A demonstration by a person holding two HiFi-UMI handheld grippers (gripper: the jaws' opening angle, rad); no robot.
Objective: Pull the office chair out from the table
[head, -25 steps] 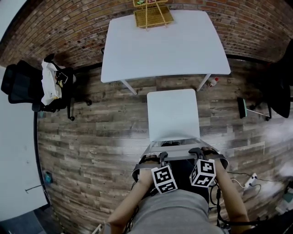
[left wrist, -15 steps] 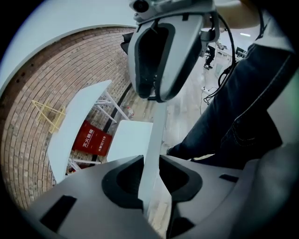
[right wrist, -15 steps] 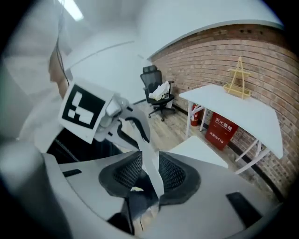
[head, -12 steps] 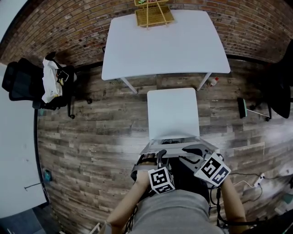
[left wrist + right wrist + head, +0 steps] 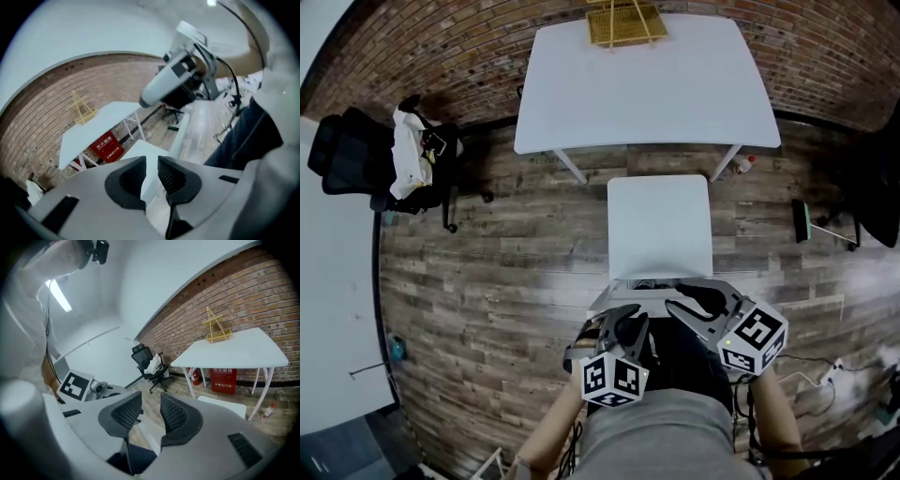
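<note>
Saw white chair (image 5: 659, 225) standing out from tabletop (image 5: 647, 84), just ahead of both grippers. Judged it light, stiff, smooth; best taken by backrest top. Noted left gripper (image 5: 625, 317) fingers apart, just narrowed, empty; right gripper (image 5: 684, 298) fingers apart, just widened, empty

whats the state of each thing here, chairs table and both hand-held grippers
white chair: out clear of the table, ungripped
table: upright, yellow rack on far edge
black office chair: aside at left, white cloth draped on it
left hand-held gripper: open, empty, jaws just been closing
right hand-held gripper: open, empty, jaws just been opening
</note>
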